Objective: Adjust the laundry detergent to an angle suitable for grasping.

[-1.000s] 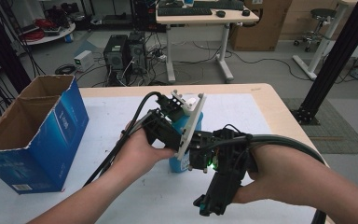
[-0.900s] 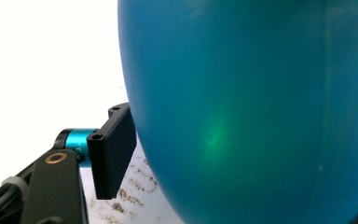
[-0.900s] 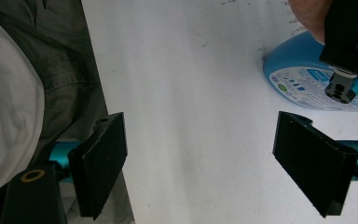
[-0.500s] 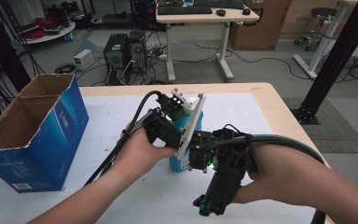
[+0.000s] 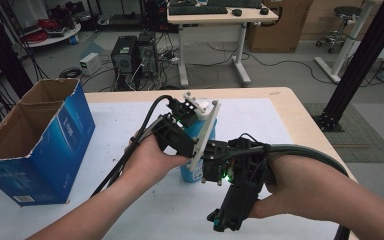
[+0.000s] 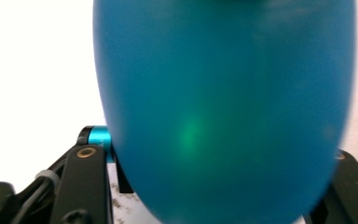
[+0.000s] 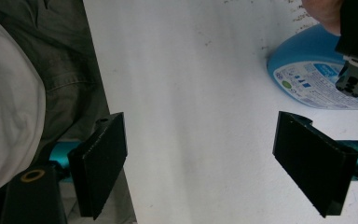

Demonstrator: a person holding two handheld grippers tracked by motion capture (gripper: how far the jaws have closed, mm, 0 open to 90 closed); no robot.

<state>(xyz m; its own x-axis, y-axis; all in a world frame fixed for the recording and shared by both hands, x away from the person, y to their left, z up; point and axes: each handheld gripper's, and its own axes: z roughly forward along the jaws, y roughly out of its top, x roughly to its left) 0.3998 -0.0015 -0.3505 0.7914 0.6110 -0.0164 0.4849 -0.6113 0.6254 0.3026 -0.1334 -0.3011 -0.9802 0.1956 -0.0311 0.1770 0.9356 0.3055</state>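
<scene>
High view: a person is working two hand-held grippers over a white-covered table (image 5: 105, 120) in a lab, with a blue bottle (image 5: 194, 170) standing upright near the table's middle. The left gripper (image 5: 180, 137) is sitting against the bottle's upper part, its grey three-cornered plate (image 5: 205, 132) tilting across the front of the bottle, and the left hand (image 5: 147, 157) is wrapping around the tool's grip. In the left gripper view the bottle is looming as a blurred blue body (image 6: 223, 107) between the two black jaws, which are standing at either side of it low in the frame; whether they are actually clamping it cannot be told. The right gripper (image 5: 230, 210) is pointing down toward the table just beside the bottle, on the person's right, with the right hand (image 5: 300, 190) gripping it and a thick cable (image 5: 300, 150) arching over the wrist. In the right gripper view its jaws are spreading wide apart over bare white surface, holding nothing, while the bottle's labelled base (image 7: 317, 70) is resting on the table at the upper right. An open blue cardboard box (image 5: 35, 140) is standing at the table's left edge, well apart from the bottle.
</scene>
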